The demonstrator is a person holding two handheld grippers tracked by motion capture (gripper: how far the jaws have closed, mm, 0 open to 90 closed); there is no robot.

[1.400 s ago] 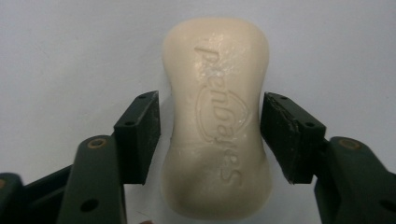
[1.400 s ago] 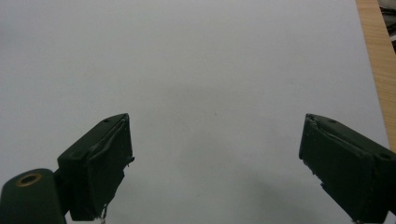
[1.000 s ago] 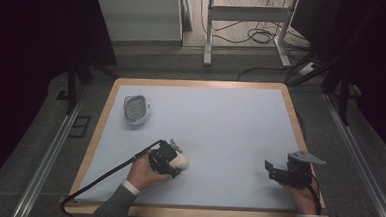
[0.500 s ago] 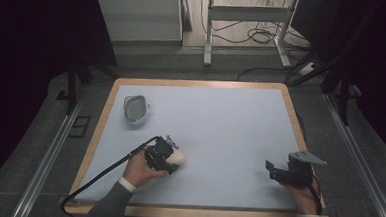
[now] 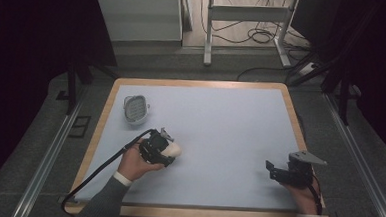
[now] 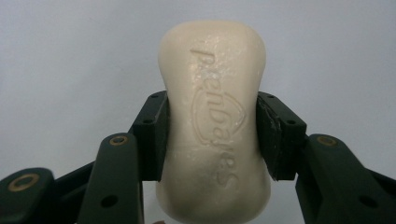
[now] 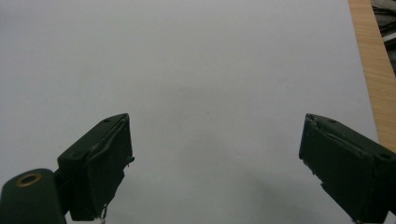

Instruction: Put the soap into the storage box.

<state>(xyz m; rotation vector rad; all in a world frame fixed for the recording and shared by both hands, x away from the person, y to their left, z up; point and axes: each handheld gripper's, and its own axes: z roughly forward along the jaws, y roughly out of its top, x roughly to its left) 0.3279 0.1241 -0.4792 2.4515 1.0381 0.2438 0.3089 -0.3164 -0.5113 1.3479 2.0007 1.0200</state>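
A cream bar of soap (image 6: 215, 121) with an embossed word sits between the jaws of my left gripper (image 6: 212, 133), whose pads press on its narrow waist. From above, the soap (image 5: 173, 148) and left gripper (image 5: 165, 148) are at the table's front left, held in a hand. A small white ribbed soap dish (image 5: 135, 108) rests farther back on the left. At the front right my right gripper (image 5: 273, 172) stands open over bare table; in its own view the jaws of the right gripper (image 7: 215, 163) are wide apart with nothing between them.
The pale blue table top has a wooden rim (image 5: 197, 83). A black cable (image 5: 100, 171) trails from the left gripper over the front edge. Beyond the table stand a white cabinet (image 5: 138, 15) and a metal frame (image 5: 246, 13) with floor cables.
My left hand has drawn the soap a little toward the left and front and lifted it slightly. The right gripper has kept still.
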